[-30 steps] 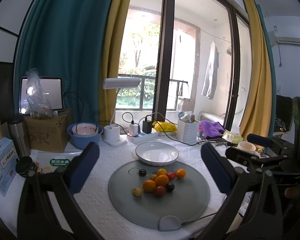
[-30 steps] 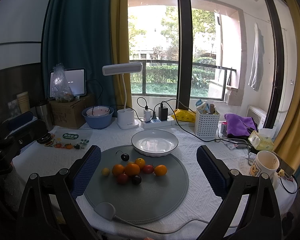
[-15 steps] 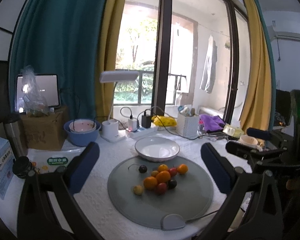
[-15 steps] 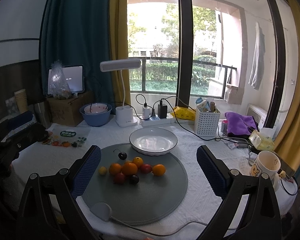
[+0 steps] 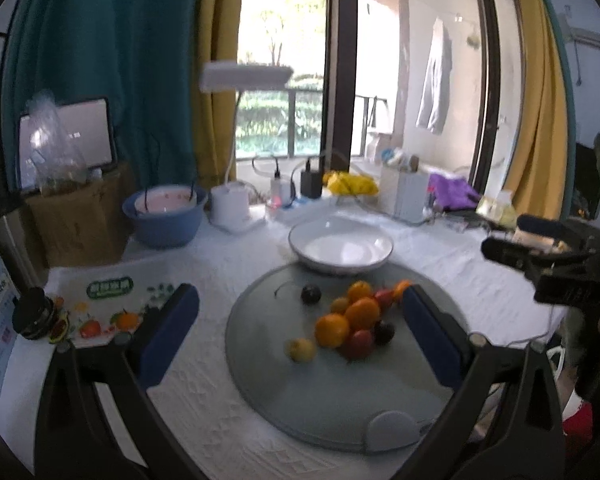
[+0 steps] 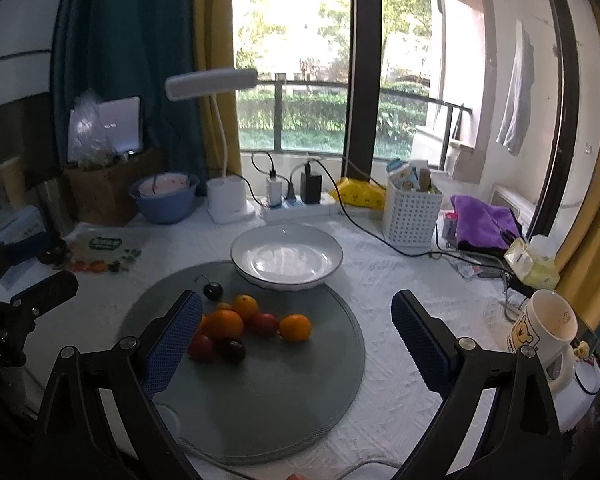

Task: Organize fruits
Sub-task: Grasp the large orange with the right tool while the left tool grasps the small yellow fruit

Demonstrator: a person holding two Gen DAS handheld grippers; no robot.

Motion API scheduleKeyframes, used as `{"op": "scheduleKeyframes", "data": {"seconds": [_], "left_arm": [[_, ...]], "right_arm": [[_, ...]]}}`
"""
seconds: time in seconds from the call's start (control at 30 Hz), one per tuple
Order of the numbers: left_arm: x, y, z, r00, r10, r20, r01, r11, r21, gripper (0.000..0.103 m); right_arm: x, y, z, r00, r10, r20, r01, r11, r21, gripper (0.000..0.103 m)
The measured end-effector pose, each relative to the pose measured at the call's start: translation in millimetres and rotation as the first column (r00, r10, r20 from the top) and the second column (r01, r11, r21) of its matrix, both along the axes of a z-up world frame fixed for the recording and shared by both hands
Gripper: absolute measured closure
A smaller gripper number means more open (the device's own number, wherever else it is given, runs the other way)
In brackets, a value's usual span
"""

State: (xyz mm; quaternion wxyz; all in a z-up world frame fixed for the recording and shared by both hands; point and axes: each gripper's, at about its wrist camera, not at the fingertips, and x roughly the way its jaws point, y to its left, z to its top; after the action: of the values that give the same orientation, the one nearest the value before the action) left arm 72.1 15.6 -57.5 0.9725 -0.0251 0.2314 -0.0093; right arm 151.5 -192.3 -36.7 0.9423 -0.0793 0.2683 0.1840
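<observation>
Above the gray mat (image 6: 260, 392), left gripper (image 5: 300, 320) and right gripper (image 6: 296, 324) spread wide — fruits (image 6: 236, 326) untouched.

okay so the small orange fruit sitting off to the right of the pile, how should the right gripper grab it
Take the small round orange fruit across its middle, coming from above and the right with the right gripper: that side is bare grey mat, while a red fruit crowds its left.

Count, tabletop: oranges (image 6: 295, 327) x4. Red fruits (image 6: 263, 324) x2. Dark fruits (image 6: 212, 291) x3, one w/ stem. Small yellow fruits (image 5: 301, 349) x2, second partly hidden. White plate (image 6: 286, 257) x1. Round grey mat (image 6: 260, 392) x1. Blue bowl (image 6: 164, 200) x1. Mug (image 6: 548, 330) x1. Desk lamp (image 6: 220, 128) x1. White basket (image 6: 410, 212) x1.
</observation>
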Motion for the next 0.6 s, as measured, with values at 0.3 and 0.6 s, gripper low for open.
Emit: {"op": "scheduleKeyframes", "data": {"seconds": [0.3,0.6], "left_arm": [[38,3,-42,0.989,0.002,-0.151,0.001,1.0,0.015,0.005],[67,2,-79,0.954,0.005,-0.3,-0.004,1.0,0.005,0.02]], "right_arm": [[34,-3,-27,0.996,-0.024,-0.086,0.023,1.0,-0.013,0.019],[67,0,-64,0.979,0.002,-0.202,-0.007,1.0,-0.025,0.026]]}}
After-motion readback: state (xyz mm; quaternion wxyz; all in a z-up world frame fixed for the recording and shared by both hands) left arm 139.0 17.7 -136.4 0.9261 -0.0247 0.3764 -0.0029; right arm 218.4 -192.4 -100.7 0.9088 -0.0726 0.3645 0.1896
